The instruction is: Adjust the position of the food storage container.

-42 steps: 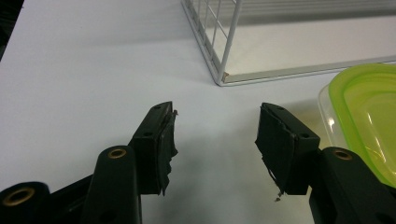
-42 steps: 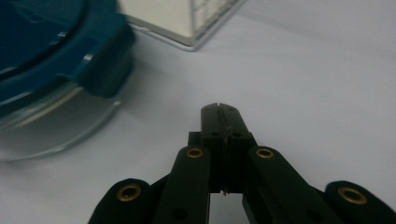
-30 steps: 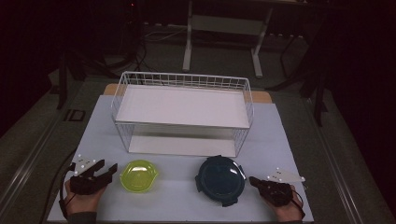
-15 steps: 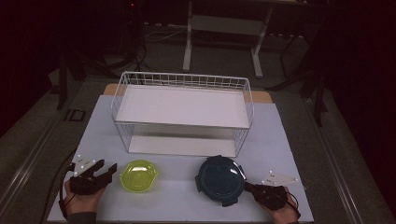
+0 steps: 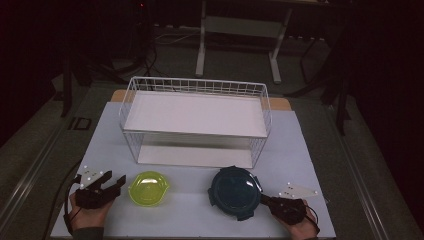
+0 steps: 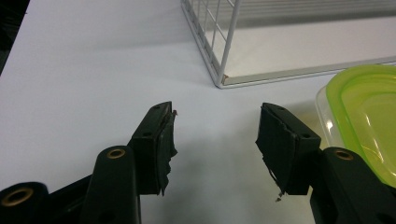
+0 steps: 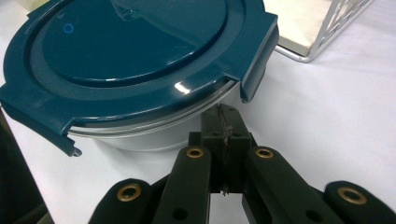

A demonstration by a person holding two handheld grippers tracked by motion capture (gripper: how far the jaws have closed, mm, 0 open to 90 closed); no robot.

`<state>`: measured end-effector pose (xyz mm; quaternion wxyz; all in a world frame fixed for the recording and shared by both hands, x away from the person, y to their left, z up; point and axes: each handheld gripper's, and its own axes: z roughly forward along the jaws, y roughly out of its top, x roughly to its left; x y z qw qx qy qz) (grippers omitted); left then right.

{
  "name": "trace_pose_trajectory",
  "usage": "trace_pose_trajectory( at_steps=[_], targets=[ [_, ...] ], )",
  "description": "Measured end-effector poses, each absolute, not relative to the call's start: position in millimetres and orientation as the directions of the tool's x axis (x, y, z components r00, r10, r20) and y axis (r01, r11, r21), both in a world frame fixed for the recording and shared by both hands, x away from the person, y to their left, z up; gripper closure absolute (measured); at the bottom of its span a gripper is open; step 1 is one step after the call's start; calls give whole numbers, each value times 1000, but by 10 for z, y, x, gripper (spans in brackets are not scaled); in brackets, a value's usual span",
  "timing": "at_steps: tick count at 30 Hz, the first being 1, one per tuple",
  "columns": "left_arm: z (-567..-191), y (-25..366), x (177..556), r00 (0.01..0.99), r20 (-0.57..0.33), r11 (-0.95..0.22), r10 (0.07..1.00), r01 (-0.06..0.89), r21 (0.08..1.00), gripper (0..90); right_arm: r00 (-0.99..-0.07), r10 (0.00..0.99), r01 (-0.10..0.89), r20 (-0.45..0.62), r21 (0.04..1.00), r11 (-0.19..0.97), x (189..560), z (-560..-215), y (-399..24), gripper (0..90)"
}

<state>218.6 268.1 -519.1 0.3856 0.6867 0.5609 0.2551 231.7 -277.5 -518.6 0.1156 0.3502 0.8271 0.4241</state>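
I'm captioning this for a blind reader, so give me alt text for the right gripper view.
The right gripper, fingers pressed shut with nothing between them, points at the side of a round container with a dark blue clip lid on a white table. A white wire basket's corner sits behind.

Black two-jaw tongs [image 6: 215,140], brass-coloured rivets, torn black pads, apparently dark cuff on left forearm

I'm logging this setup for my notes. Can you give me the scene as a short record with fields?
table: white sheet
rack: white wire rack, far middle, a white shelf board in it
yellow container: near left, lid on
blue container: near right, lid on
left gripper: jaws open, nothing between them, beside the yellow container
right gripper: jaws shut, tips at the blue container's side, under its lid rim
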Motion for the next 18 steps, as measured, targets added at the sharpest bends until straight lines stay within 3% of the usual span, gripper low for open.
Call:
trace_pose_trajectory(
  at_steps=[18],
  targets=[
    [-5192,2686,2181,242,-85,-71,967,573,816,462,-764,639,457,85,770,444,2363,-5161,-2617,900]
  ],
)
